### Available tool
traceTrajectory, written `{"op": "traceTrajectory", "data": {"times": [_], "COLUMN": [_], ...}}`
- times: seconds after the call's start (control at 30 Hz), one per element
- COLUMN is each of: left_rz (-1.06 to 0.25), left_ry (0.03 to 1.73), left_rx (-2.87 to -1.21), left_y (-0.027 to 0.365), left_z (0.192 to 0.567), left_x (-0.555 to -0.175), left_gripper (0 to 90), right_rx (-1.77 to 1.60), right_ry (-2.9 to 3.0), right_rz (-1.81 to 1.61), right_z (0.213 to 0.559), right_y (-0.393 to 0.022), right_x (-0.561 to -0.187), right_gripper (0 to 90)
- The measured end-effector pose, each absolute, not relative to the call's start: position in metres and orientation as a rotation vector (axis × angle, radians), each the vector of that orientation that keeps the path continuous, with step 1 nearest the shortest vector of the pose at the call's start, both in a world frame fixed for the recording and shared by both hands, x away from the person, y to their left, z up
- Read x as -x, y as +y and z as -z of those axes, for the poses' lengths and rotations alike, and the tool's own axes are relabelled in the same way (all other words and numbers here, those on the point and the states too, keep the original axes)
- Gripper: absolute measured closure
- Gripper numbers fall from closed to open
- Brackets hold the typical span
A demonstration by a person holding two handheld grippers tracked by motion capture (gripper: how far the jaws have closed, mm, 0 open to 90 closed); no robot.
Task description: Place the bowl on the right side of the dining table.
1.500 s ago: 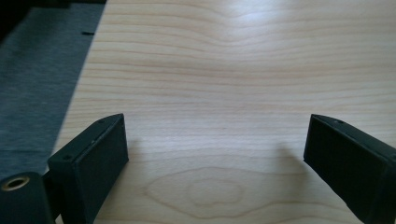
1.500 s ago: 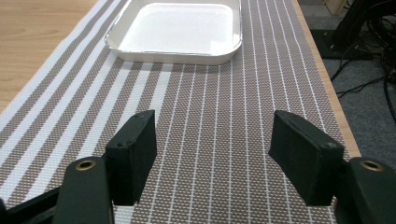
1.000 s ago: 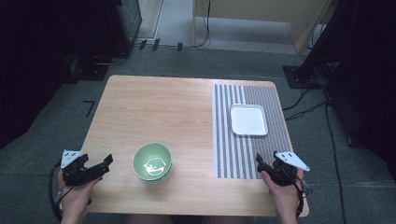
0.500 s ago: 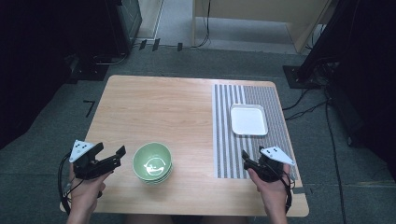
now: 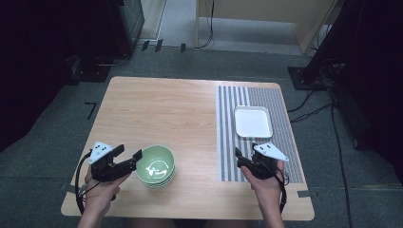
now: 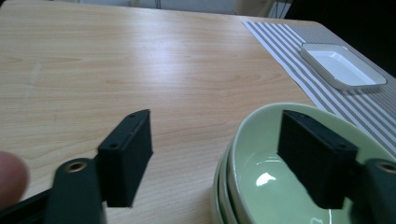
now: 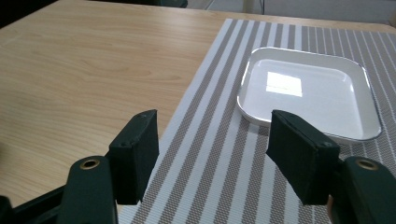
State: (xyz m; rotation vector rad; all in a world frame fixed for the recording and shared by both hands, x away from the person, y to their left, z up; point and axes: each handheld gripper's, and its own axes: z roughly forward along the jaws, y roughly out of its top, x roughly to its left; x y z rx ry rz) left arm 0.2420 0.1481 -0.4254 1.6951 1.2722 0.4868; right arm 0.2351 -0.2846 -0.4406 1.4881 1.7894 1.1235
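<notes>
A stack of green bowls [image 5: 156, 165] stands near the table's front edge, left of centre. My left gripper [image 5: 129, 158] is at the stack's left side, jaws open and just closing in. In the left gripper view the top bowl's rim [image 6: 243, 140] lies between the jaws of the left gripper [image 6: 217, 140], one outside and one over the hollow, with a gap on both sides. My right gripper [image 5: 241, 159] hovers open over the striped mat [image 5: 228, 137], nothing between its jaws. A white square plate [image 5: 253, 121] lies beyond it, also seen ahead of the right gripper [image 7: 215, 135] as the plate [image 7: 308, 91].
The wooden table [image 5: 161, 114] has bare room across its left and middle. The striped mat [image 7: 219, 93] covers the right part. Black stands and cables sit on the floor behind and to the right of the table.
My left gripper has moved right up to the bowls and its jaws have narrowed. The right gripper has moved left and forward over the mat, jaws much the same.
</notes>
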Motion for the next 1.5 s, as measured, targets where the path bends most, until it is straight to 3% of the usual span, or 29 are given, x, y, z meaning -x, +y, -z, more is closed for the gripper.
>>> {"op": "traceTrajectory", "data": {"times": [0.43, 0.97, 1.5], "left_rz": [-0.523, -0.567, -0.585], "left_ry": [1.239, 1.223, 1.187], "left_rx": [-1.782, -1.830, -1.812], "left_y": [0.133, 0.127, 0.128], "left_z": [0.434, 0.440, 0.436], "left_x": [-0.241, -0.241, -0.239], "left_gripper": [57.4, 83.3, 86.4], "right_rx": [-1.458, -1.410, -1.335], "right_ry": [1.825, 1.893, 2.008], "right_rz": [-1.171, -1.230, -1.324], "right_z": [0.431, 0.425, 0.421], "right_y": [-0.256, -0.221, -0.170], "right_x": [-0.241, -0.242, -0.247], "right_gripper": [28.4, 26.8, 19.2]}}
